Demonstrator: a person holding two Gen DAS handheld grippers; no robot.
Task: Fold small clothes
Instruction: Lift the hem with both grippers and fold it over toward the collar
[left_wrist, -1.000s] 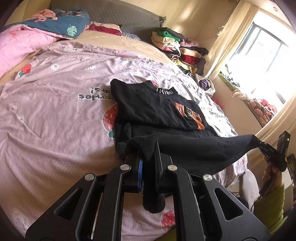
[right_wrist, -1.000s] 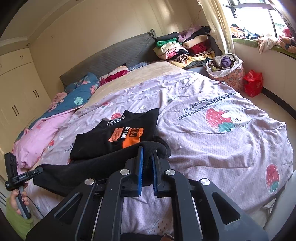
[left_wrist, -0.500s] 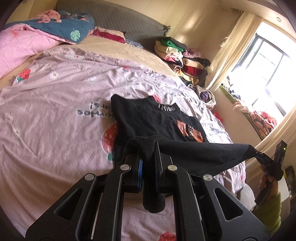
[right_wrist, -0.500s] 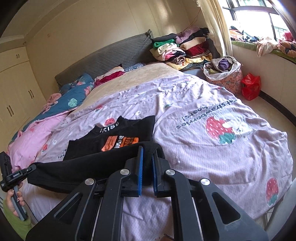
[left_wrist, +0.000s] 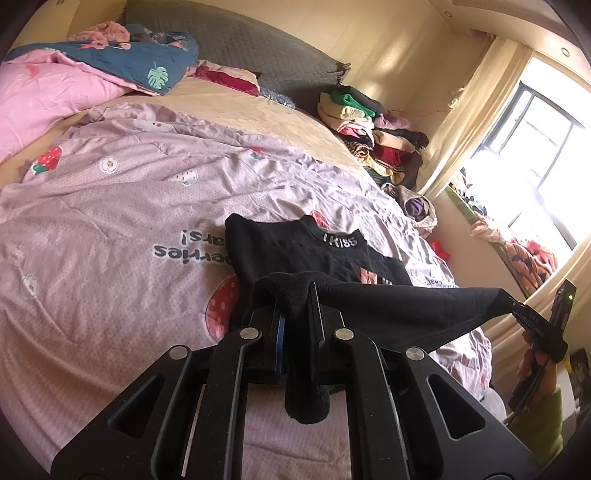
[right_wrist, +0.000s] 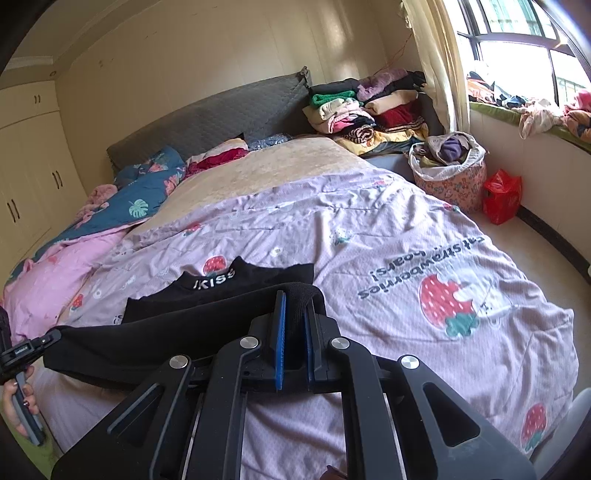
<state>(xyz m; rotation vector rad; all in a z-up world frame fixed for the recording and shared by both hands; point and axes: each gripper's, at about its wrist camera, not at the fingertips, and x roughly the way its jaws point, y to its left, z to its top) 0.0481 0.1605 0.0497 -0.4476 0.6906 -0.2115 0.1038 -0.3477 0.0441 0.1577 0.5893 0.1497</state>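
Big bed (right_wrist: 424, 206) fills the room here, draped in a lilac strawberry-print quilt (left_wrist: 122, 236) that serves as the folding surface, flat and roomy enough for the job. Up by the grey headboard (right_wrist: 207, 122) sits a stack of folded clothes (right_wrist: 365, 107), likely the finished pile, with a floral laundry basket (right_wrist: 448, 173) on the floor just beside the bed.

Now the action: a black top (left_wrist: 295, 251) with a white-lettered collar lies spread on the quilt, collar end pointing toward the headboard. Its near hem is lifted clear of the quilt and drawn taut between the two tools, and that tension looks deliberate, keeping the edge straight so it can be carried over the chest print and laid down as a clean half-fold.

Left gripper (left_wrist: 295, 314), clenched tight on one corner of that hem, a tail of black fabric hanging down behind the fingers. Right gripper (right_wrist: 293, 317), likewise clamped on the opposite corner, blue pads (right_wrist: 279, 332) pinching a bunched fold of cloth. From each camera you catch the other tool out at the far end of the stretched edge, a hand (right_wrist: 16, 410) wrapped round its handle. My read: the fold is mid-carry, hem not yet laid down
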